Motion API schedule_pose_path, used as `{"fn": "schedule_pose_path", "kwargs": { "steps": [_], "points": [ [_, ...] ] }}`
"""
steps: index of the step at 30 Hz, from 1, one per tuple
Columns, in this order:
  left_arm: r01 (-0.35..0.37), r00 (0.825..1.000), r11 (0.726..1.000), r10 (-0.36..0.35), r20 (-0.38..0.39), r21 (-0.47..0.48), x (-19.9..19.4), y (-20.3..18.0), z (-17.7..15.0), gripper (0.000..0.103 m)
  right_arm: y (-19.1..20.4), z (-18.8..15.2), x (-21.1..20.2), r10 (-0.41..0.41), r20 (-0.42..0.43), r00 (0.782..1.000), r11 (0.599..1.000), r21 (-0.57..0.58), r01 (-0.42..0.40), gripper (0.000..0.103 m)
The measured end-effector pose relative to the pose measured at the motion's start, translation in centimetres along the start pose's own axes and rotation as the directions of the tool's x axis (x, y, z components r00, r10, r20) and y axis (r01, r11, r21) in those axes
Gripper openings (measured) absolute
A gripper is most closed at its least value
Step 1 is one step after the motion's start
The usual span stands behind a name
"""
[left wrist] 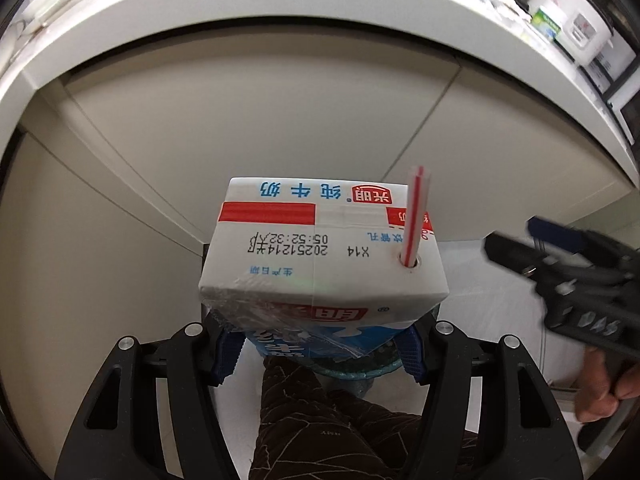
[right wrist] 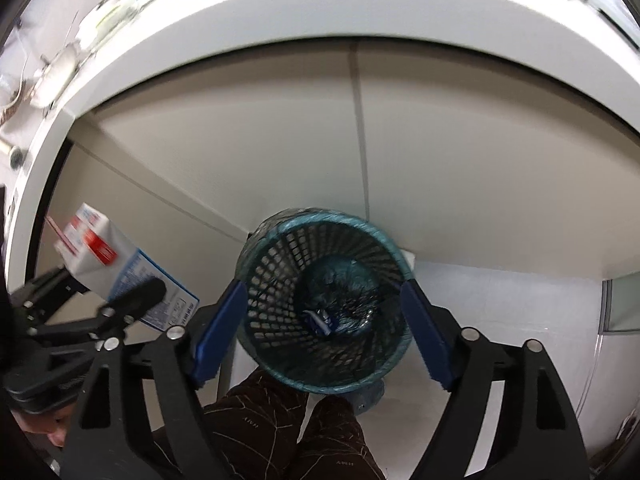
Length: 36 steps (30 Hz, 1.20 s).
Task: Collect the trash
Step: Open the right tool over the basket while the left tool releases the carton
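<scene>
Waxed white card with red bands and blue print makes up the carton (left wrist: 320, 256), a squat rectangular milk box whose flat top faces the left camera. A red-and-white striped straw (left wrist: 414, 216) stands in the punched hole near one corner of that top. The left tongs (left wrist: 320, 350) pinch the carton low on its sides, their ribbed blue pads pressed against the glossy printed card. From the right camera the same carton (right wrist: 112, 264) shows tilted at the left edge, held in front of the cabinet doors and to the left of the bin, not over it.

The bin (right wrist: 324, 300) is a round teal plastic basket with a lattice wall, lined with a thin crinkled blue bag, standing on the pale floor just before the beige cabinet. A small blue-and-white scrap (right wrist: 320, 320) lies at its bottom. The right tongs (right wrist: 324, 334) are spread wide above the bin's mouth, smooth blue pads on either side of the rim, nothing between them. In the left camera they (left wrist: 508, 248) reach in from the right edge, a hand (left wrist: 608, 396) on the handle.

White counter (left wrist: 248, 4) curves overhead, cluttered along its far edge. Dark quilted trousers (right wrist: 260, 428) show below.
</scene>
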<state>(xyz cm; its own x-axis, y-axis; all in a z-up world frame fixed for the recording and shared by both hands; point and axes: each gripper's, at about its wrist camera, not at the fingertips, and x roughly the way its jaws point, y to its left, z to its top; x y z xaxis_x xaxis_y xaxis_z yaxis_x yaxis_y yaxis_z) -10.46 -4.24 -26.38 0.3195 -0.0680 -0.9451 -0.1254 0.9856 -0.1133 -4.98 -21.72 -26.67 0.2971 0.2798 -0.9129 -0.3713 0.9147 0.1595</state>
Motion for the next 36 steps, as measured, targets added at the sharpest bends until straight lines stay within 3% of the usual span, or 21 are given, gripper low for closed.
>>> {"fn": "schedule_pose_path", "kwargs": {
  "steps": [5, 18, 31, 36],
  "points": [
    [0.011, 1.0, 0.999, -0.011, -0.019, 0.037, 1.8, -1.9, 0.0, 0.062, -2.7, -0.1, -1.9, -0.044, 0.046, 0.998, 0.997, 0.059, 0.041, 0.084],
    [0.044, 0.997, 0.996, -0.04, -0.059, 0.075, 4.2, -5.5, -0.1, 0.063, -8.0, -1.1, -4.6, -0.099, 0.08, 0.992, 0.985, 0.146, 0.087, 0.085],
    [0.061, 0.998, 0.997, -0.06, -0.012, 0.049, 2.4, -4.2, 0.0, 0.097, -8.2, -0.7, -4.5, -0.103, 0.09, 0.991, 0.986, 0.139, 0.089, 0.085],
    [0.077, 0.996, 0.996, -0.079, 0.035, 0.05, -0.2, -4.5, 0.8, 0.097, -8.0, 0.4, -5.5, -0.111, 0.124, 0.986, 0.986, 0.135, 0.094, 0.087]
  ]
}}
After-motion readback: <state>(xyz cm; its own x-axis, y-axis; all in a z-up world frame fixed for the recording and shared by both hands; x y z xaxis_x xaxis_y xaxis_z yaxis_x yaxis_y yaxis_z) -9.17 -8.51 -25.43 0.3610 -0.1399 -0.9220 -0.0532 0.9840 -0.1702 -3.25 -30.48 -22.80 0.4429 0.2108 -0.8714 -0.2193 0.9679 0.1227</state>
